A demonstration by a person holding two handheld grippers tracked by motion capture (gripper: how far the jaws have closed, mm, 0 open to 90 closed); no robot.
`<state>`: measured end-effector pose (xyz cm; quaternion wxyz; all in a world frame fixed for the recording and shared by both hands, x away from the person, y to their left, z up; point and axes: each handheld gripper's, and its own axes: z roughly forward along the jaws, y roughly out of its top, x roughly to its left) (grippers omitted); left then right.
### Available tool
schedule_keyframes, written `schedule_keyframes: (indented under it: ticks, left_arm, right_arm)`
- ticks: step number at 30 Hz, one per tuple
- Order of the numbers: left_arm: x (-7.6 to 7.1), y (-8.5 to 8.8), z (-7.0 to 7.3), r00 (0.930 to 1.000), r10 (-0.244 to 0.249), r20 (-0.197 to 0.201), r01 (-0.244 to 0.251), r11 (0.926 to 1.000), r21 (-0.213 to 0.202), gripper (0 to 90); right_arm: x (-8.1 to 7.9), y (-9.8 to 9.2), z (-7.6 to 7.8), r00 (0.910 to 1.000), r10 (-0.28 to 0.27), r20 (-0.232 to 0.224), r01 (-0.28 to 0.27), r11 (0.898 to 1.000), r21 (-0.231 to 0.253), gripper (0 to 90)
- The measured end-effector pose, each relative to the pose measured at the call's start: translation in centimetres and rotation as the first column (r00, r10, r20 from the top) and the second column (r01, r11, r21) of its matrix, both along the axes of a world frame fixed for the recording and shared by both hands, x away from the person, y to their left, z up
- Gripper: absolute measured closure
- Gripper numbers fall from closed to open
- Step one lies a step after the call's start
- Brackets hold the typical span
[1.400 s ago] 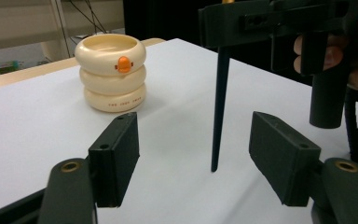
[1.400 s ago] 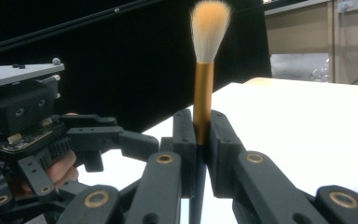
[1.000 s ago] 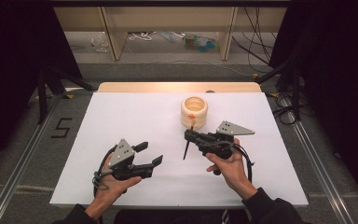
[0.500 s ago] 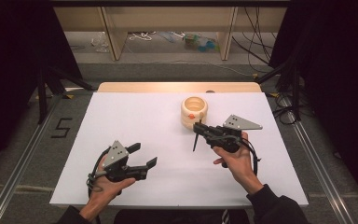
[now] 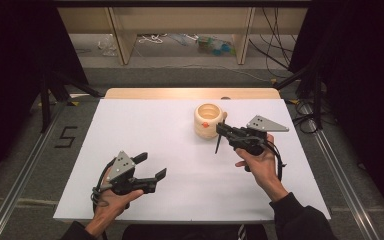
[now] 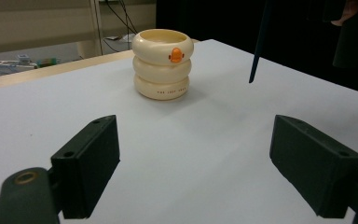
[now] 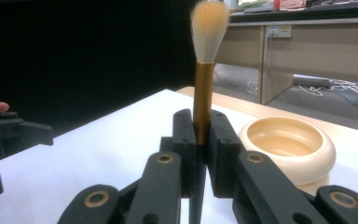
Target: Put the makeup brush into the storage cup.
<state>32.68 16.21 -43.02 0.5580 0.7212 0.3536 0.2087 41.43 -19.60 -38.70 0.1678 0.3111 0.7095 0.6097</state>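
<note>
Brush clamped in the right gripper beside a cream ringed cup on the white tabletop.

High view: the right gripper (image 5: pixel 223 136) holds a brush (image 5: pixel 218 144) just beside the cup (image 5: pixel 208 120), near the far edge; the left gripper (image 5: pixel 150 166) hovers near the front edge, jaws spread. Left gripper view: the cup (image 6: pixel 162 64) stands well beyond the parted jaws. Right gripper view: jaws pinch the brush (image 7: pixel 204 70) upright, bristles up, cup (image 7: pixel 289 147) just alongside.

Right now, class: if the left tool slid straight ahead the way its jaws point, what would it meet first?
Probably the cream ringed cup, roughly centred ahead of the open left tool, with bare white table between. The dark brush handle hangs right of that line; depth is uncertain.
</note>
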Motion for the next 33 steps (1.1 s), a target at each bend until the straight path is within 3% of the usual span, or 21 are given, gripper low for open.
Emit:
schedule_keyframes:
  ticks: [3, 6, 11, 13, 15, 17, 23, 26, 27, 33]
  left_arm:
    - [-0.1, -0.1, 0.0, 0.9999, 0.001, -0.013, -0.002, 0.9997, -0.022, 15.8]
    - [-0.1, 0.0, 0.1, 1.0000, 0.001, 0.001, -0.001, 0.9999, -0.016, 15.8]
    - [-0.3, 0.2, 0.1, 0.9999, 0.004, 0.016, -0.004, 0.9994, -0.034, 15.6]
    - [-0.3, 0.1, 0.1, 0.9994, 0.008, 0.033, -0.008, 0.9998, -0.017, 15.6]
    - [-0.3, 0.2, 0.1, 0.9992, 0.017, 0.035, -0.017, 0.9996, -0.024, 15.7]
    - [-0.4, 0.2, 0.1, 0.9993, 0.023, 0.031, -0.022, 0.9992, -0.033, 15.7]
    - [-0.3, 0.2, 0.1, 0.9995, 0.019, 0.026, -0.019, 0.9996, -0.021, 15.8]
    - [-0.3, 0.2, 0.1, 0.9994, 0.022, 0.025, -0.022, 0.9995, -0.023, 15.8]
    - [-0.3, 0.2, 0.1, 0.9994, 0.022, 0.026, -0.021, 0.9996, -0.020, 15.8]
    - [-0.3, 0.1, 0.0, 0.9992, 0.026, 0.032, -0.026, 0.9996, -0.013, 15.8]
  right_arm:
    - [0.2, 0.0, -0.1, 1.0000, -0.001, 0.008, 0.001, 1.000, 0.008, 83.5]
    - [0.2, 0.0, -0.1, 1.0000, -0.001, -0.006, 0.000, 1.000, -0.017, 83.5]
    - [0.5, 0.1, -0.1, 1.0000, -0.002, 0.009, 0.002, 1.000, -0.004, 83.5]
    - [0.5, 0.1, -0.1, 1.0000, -0.003, 0.000, 0.003, 1.000, -0.010, 83.5]
    - [0.7, 0.1, 0.0, 0.9997, -0.009, 0.022, 0.009, 1.000, -0.018, 83.6]
    - [0.6, 0.1, 0.1, 1.0000, 0.000, -0.003, 0.000, 1.000, -0.018, 83.5]
    - [0.9, 0.3, 0.3, 0.9998, -0.011, 0.014, 0.012, 1.000, -0.007, 83.5]
    - [0.9, 0.2, 0.5, 1.0000, -0.007, -0.006, 0.007, 1.000, -0.018, 83.5]
    - [1.1, 0.2, 0.5, 0.9998, -0.011, 0.014, 0.011, 1.000, -0.015, 83.5]
    - [1.6, 0.0, 1.0, 0.9995, -0.027, 0.019, 0.027, 1.000, -0.015, 83.5]
